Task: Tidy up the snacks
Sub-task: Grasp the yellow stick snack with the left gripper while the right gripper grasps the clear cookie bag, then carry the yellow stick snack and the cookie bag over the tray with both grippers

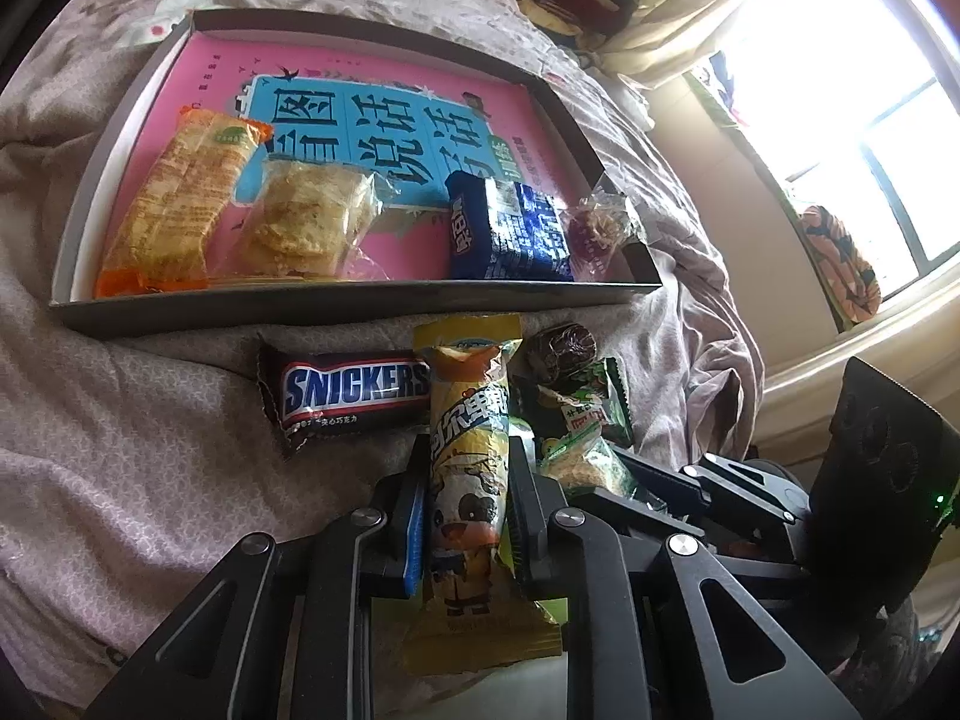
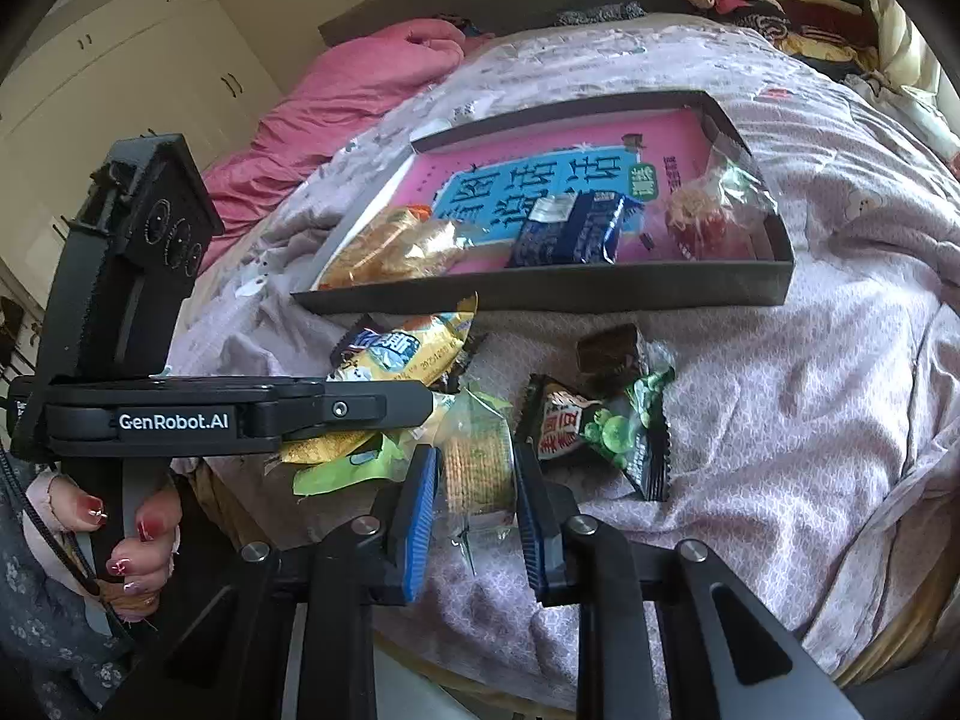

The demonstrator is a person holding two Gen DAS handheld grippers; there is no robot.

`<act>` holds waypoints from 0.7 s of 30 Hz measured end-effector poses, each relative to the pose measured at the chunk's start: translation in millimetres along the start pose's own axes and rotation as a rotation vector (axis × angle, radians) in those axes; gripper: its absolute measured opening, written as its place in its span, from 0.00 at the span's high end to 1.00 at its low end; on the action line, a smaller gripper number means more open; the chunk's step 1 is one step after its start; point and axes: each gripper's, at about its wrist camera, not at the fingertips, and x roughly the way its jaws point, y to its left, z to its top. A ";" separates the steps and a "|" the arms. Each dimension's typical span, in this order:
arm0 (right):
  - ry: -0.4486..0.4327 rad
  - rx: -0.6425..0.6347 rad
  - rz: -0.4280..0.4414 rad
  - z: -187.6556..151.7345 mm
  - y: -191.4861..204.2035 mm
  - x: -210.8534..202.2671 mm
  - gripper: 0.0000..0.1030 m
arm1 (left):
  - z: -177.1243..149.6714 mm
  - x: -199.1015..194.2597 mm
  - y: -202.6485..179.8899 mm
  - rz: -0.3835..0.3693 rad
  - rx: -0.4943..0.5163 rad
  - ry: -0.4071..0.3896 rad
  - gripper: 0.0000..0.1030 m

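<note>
A bed with a pale patterned quilt (image 1: 120,450) fills the frame; a shallow grey tray (image 1: 336,306) lies at centre, a Snickers bar (image 1: 348,393) just below it.

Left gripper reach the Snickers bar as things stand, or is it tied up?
Probably not yet. The left gripper is shut on the yellow panda snack, so it has no free jaws. The Snickers bar lies uncovered on the bedspread just beside it, outside the box, so the path looks free once it lets go.
</note>
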 end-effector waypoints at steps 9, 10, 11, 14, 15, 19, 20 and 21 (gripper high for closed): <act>-0.069 -0.039 -0.014 5.0 5.7 -12.3 0.75 | 3.3 -17.1 -4.6 -0.005 0.021 -0.055 0.80; -0.078 -0.042 -0.017 5.7 5.7 -13.4 0.76 | 3.6 -18.2 -4.6 -0.007 0.022 -0.058 0.80; -0.087 -0.043 -0.016 6.3 5.6 -14.9 0.76 | 4.3 -19.7 -4.3 -0.009 0.021 -0.064 0.80; -0.112 -0.052 -0.023 8.6 6.1 -18.4 0.76 | 6.4 -25.4 -2.1 -0.013 0.016 -0.087 0.80; -0.118 -0.056 -0.029 9.0 6.4 -19.1 0.76 | 7.0 -26.8 -1.4 -0.013 0.015 -0.093 0.80; -0.142 -0.063 -0.038 11.3 4.9 -23.9 0.76 | 8.1 -31.7 0.5 -0.014 0.011 -0.112 0.80; -0.148 -0.064 -0.040 12.3 4.7 -25.0 0.76 | 9.0 -33.9 0.6 -0.012 0.012 -0.120 0.80; -0.158 -0.064 -0.042 13.5 4.0 -26.5 0.76 | 9.7 -35.0 0.3 -0.011 0.014 -0.125 0.80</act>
